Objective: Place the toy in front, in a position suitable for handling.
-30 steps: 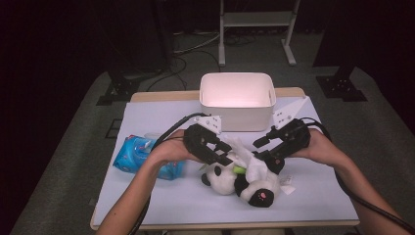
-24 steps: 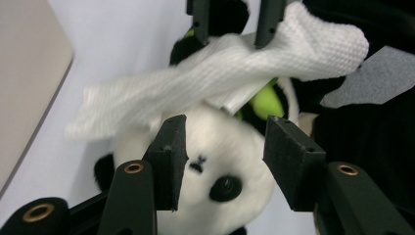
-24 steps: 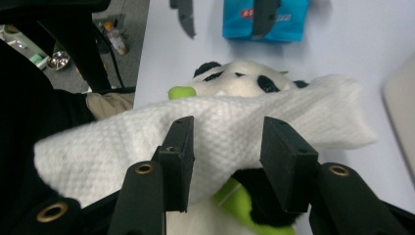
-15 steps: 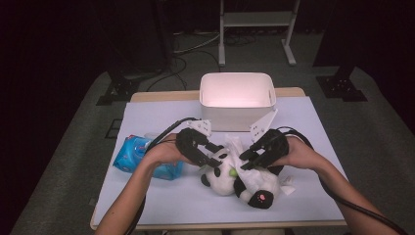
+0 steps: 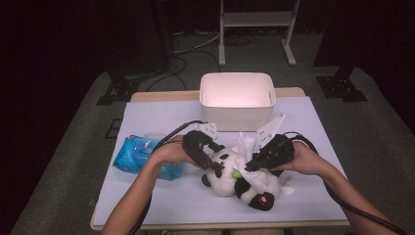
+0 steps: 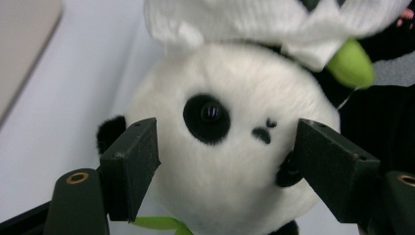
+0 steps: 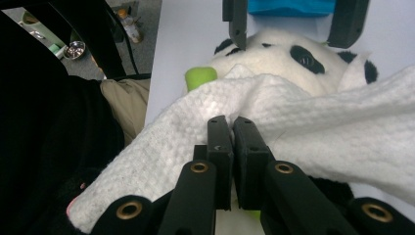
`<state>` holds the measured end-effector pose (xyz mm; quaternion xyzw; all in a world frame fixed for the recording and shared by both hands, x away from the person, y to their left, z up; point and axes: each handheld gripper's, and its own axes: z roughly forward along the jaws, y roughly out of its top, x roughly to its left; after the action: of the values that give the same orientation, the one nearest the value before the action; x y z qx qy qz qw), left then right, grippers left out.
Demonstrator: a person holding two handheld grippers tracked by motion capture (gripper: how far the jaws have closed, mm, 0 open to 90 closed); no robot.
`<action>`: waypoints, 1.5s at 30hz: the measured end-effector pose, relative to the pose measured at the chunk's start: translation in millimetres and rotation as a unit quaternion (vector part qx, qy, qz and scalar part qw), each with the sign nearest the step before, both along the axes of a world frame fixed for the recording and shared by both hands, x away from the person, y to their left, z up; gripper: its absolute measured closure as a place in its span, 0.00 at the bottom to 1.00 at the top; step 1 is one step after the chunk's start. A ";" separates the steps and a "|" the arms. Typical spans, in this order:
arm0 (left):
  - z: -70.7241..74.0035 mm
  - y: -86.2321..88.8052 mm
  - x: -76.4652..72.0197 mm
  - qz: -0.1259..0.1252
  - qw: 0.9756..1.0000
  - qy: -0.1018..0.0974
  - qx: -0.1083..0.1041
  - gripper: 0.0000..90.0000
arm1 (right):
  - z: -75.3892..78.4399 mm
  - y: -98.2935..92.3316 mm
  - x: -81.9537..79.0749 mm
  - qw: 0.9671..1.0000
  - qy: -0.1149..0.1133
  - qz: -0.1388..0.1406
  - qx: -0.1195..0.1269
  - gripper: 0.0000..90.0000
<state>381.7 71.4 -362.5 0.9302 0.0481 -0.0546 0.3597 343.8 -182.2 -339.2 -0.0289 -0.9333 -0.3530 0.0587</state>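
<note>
Left tongs (image 6: pixel 222 161) just widening, spread either side of the panda's head (image 6: pixel 230 147), right tongs (image 7: pixel 231 147) just closing, pinching the white cloth (image 7: pixel 313 127) draped over it, on the bench (image 5: pixel 161 117).

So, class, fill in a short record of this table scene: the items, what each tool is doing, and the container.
Toy: plush panda, lying mid-table
Cloth: white cloth, draped over the panda
Left tool: jaws just opening, apart on either side of the panda's head
Right tool: jaws just closed, pinching the cloth
Container: white bin, behind the panda
Also: blue wipes pack, left of the panda
</note>
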 end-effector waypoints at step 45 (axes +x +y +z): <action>-7.7 4.6 -39.8 -0.004 1.000 0.007 0.022 0.31 | -0.5 -25.7 -19.4 0.998 -0.060 -0.019 -0.020 0.66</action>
<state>341.9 76.0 -370.1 0.9377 0.0478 -0.0610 0.3386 324.4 -207.9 -339.7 -0.0262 -0.9414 -0.3363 -0.0048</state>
